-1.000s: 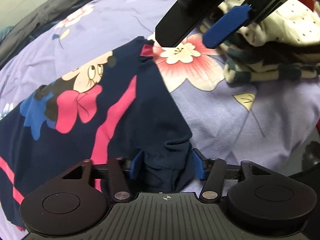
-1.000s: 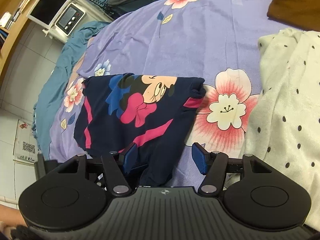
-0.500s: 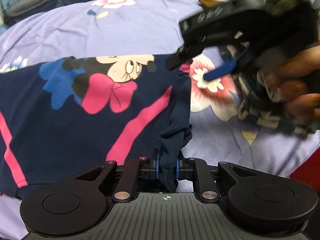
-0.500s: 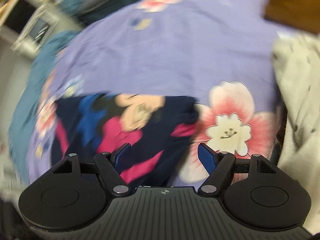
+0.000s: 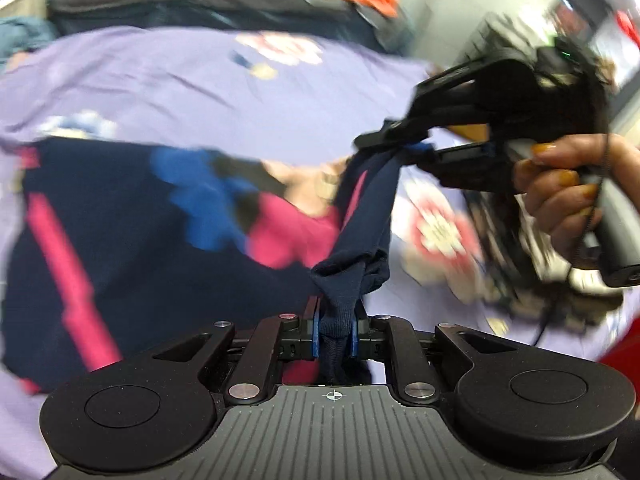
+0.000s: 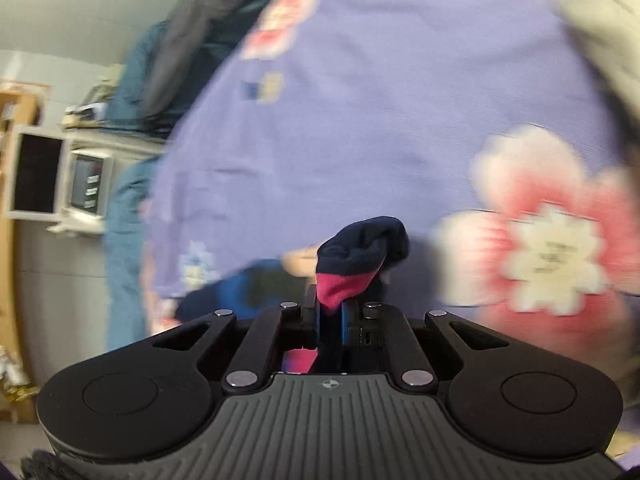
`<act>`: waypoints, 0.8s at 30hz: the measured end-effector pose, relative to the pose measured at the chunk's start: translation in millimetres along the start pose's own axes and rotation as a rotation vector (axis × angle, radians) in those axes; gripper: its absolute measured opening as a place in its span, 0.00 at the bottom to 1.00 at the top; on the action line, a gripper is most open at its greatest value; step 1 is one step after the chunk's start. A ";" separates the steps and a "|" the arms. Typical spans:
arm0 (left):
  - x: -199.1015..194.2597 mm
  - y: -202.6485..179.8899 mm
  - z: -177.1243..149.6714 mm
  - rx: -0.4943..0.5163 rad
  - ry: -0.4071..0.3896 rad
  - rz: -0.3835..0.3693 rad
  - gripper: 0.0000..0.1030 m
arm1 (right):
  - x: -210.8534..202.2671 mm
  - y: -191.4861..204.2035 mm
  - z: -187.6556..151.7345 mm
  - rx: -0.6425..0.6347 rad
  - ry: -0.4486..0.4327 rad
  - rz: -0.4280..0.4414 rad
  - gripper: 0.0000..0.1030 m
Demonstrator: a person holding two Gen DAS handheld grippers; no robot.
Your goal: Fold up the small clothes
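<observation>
While both grippers pinch the navy garment (image 5: 120, 248), left gripper (image 5: 335, 334) and right gripper (image 6: 330, 320) fingers clamped on cloth, seemingly its near edge, lift evenly, keeping it taut above the bed (image 6: 400, 100).

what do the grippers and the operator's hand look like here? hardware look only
Both grippers, left gripper and right gripper, are matte black with ribbed housings, round side discs, silver pivot screws and blue pads. The hand shows orange-painted nails; a thin black cable runs past its grey handle.

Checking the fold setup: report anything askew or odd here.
Nothing is damaged. The navy shirt is bunched where each claw pinches it: left claw on a puckered corner, right claw, still closing, on a navy-and-pink wad. The edge between them hangs twisted above the purple bedsheet.
</observation>
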State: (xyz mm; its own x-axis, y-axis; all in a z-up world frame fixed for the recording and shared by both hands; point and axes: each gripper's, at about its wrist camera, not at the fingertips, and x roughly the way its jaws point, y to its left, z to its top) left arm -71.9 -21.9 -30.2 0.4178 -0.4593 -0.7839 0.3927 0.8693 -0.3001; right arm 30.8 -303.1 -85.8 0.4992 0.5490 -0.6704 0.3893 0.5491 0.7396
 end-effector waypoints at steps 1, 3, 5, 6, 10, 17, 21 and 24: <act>-10.2 12.3 0.4 -0.021 -0.026 0.023 0.46 | 2.3 18.5 0.0 -0.021 0.008 0.043 0.11; -30.3 39.9 0.0 -0.073 -0.069 0.080 0.46 | 15.7 58.8 -2.1 -0.079 0.037 0.117 0.11; -48.8 68.5 -1.7 -0.140 -0.097 0.134 0.46 | 41.1 101.4 -5.8 -0.147 0.091 0.158 0.11; -56.6 82.8 -2.6 -0.168 -0.105 0.162 0.46 | 56.7 119.9 -9.6 -0.171 0.115 0.164 0.11; -70.8 135.7 -16.6 -0.282 -0.101 0.244 0.46 | 123.9 177.3 -34.0 -0.256 0.198 0.165 0.11; -44.6 193.2 -35.1 -0.448 -0.032 0.220 0.51 | 205.5 215.5 -68.9 -0.381 0.229 -0.005 0.17; -46.2 222.5 -46.3 -0.581 -0.018 0.113 0.56 | 216.8 212.3 -71.3 -0.345 0.240 -0.039 0.45; -55.9 239.4 -53.6 -0.659 -0.003 0.069 0.73 | 189.3 210.6 -63.5 -0.335 0.171 0.017 0.63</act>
State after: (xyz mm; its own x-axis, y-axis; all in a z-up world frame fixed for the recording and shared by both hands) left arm -45.2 221.7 -87.3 0.4266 -0.3978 -0.8122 -0.2181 0.8263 -0.5193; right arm 158.1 -43.6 -60.7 0.3555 0.6417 -0.6796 0.0929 0.6993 0.7088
